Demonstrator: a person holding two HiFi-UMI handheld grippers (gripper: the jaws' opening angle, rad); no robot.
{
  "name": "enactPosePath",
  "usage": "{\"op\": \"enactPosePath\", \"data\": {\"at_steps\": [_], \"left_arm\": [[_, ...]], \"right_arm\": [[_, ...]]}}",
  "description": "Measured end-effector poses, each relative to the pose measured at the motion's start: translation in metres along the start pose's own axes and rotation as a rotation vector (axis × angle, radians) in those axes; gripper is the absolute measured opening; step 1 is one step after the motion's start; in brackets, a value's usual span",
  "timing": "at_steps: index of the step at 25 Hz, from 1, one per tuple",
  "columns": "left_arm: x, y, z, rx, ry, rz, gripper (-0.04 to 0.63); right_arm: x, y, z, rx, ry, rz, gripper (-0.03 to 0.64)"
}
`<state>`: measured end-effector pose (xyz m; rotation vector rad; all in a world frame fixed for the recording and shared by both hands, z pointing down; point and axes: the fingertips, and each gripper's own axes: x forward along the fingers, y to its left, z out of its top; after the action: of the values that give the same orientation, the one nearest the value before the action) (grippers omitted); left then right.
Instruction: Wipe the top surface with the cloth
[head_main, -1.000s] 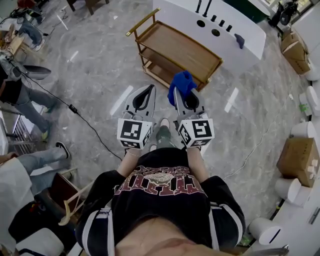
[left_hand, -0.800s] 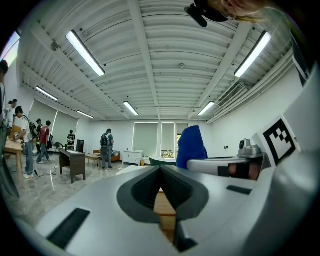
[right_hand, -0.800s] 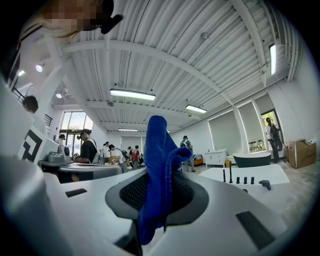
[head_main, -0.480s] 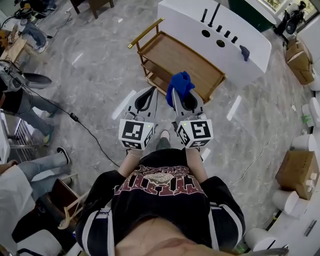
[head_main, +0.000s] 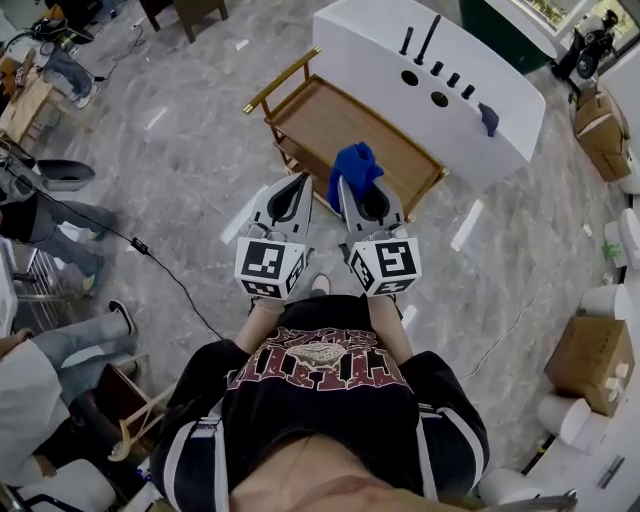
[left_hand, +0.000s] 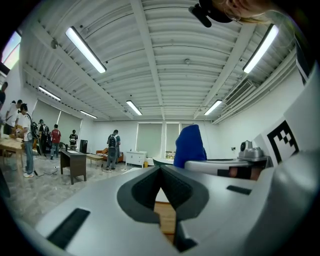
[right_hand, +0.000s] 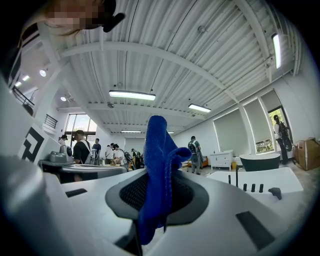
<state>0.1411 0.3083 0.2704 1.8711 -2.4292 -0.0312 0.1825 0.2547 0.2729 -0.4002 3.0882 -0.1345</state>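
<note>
Closed in on the cart.
Person stepped forward; wooden cart (head_main: 320, 115) and white counter (head_main: 380, 90) slid lower in head view, nearer both grippers. Right gripper (head_main: 344, 182) with blue cloth (head_main: 355, 165) went from the cart's near edge to over its top. Left gripper (head_main: 303, 180) advanced alongside.

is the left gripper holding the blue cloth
No, the blue cloth is pinched in the right gripper, while the left gripper has its fingers shut on nothing.

cart (head_main: 350, 120) between person (head_main: 325, 400) and counter (head_main: 430, 60)
</note>
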Motion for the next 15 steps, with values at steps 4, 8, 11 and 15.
{"op": "enactPosePath", "data": {"at_steps": [4, 8, 11, 15], "left_arm": [[0.016, 0.001, -0.001, -0.008, 0.007, 0.018, 0.046], [0.019, 0.006, -0.007, -0.019, 0.016, 0.02, 0.046], [0.027, 0.005, -0.009, -0.019, 0.023, 0.013, 0.046], [0.044, -0.009, -0.013, -0.016, 0.04, -0.023, 0.046]], "right_arm": [[0.009, -0.018, -0.001, 0.011, 0.006, 0.005, 0.086], [0.01, -0.021, -0.004, 0.019, 0.008, 0.001, 0.086], [0.008, -0.028, -0.006, 0.018, 0.006, -0.021, 0.086], [-0.002, -0.05, -0.006, 0.026, 0.008, -0.071, 0.086]]}}
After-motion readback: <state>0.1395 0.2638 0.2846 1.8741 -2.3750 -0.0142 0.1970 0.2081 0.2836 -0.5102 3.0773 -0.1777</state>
